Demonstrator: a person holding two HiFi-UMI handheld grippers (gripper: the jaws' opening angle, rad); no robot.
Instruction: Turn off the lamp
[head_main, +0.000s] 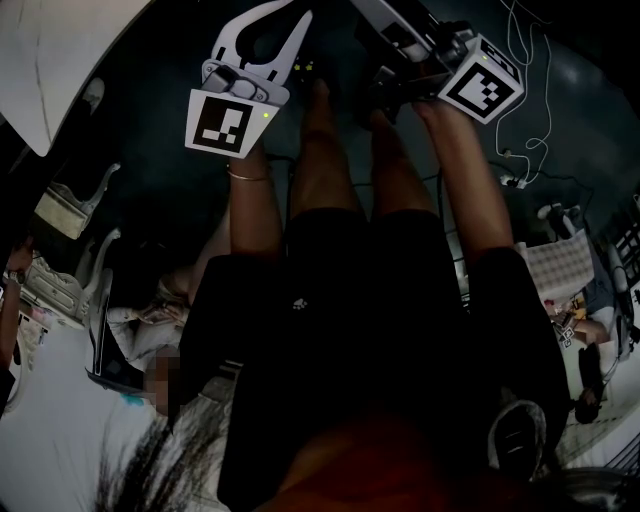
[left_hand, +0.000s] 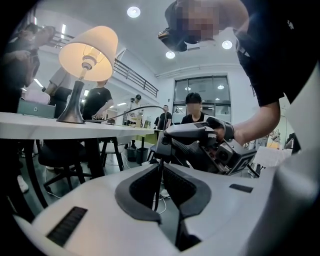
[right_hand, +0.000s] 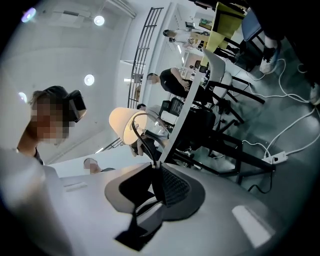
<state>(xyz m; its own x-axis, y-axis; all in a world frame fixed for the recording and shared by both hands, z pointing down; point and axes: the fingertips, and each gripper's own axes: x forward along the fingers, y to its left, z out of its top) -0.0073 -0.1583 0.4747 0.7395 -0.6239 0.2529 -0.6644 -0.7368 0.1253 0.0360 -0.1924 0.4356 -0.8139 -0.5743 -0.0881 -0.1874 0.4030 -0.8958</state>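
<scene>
The lamp (left_hand: 89, 52) stands lit on a white table (left_hand: 50, 127), its cream shade glowing; it also shows in the right gripper view, lamp (right_hand: 122, 125). Its thin black cord (left_hand: 145, 107) arcs off the table to my right gripper (left_hand: 162, 145), whose dark jaws are shut on it. From there the cord drops into my left gripper (left_hand: 161, 172), pinched at its tips. In its own view my right gripper (right_hand: 152, 167) has the cord (right_hand: 136, 131) running in between the pads. From above, left gripper (head_main: 300, 12) and right gripper (head_main: 378, 82) sit close together over the person's legs.
Black table legs and chairs (right_hand: 220, 135) stand under the table. A white power strip (right_hand: 274, 159) and loose white cables (head_main: 530, 100) lie on the floor. Several people sit at tables behind (left_hand: 192, 112).
</scene>
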